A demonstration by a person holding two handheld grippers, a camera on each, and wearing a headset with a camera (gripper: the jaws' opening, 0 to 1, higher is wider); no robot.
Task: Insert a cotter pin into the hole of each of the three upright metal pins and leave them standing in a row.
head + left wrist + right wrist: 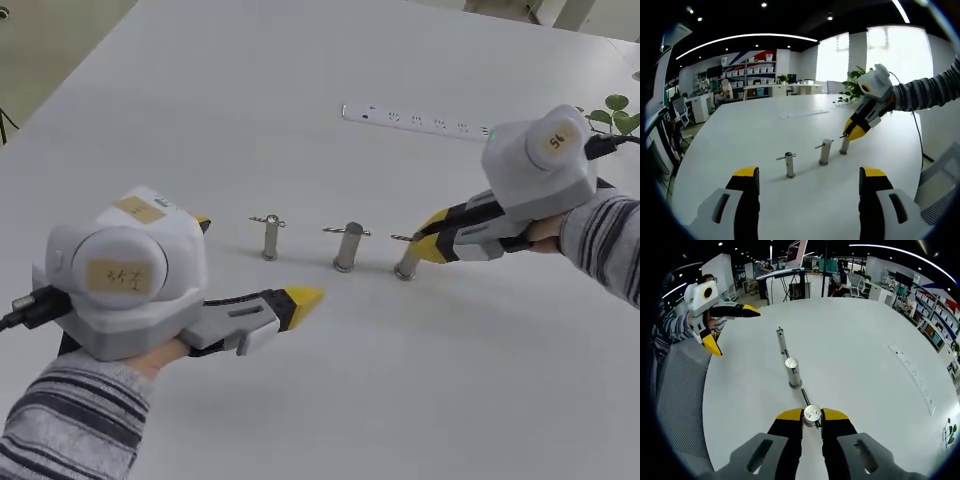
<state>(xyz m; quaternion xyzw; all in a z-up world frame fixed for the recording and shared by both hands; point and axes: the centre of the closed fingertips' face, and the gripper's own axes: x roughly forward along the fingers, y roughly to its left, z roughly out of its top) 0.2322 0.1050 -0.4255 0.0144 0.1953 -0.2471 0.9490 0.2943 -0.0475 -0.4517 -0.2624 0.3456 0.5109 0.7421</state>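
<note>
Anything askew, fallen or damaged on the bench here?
Nothing stands out. The left pin, middle pin and right pin stand upright in a row; the right gripper holds a cotter pin at the right one.

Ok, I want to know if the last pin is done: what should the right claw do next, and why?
Probably open the right claw and ease it back. It looks closed on the cotter pin at the top of the nearest metal pin, and that cotter's tip already pokes out the other side, much as on the middle pin and the far pin.
</note>
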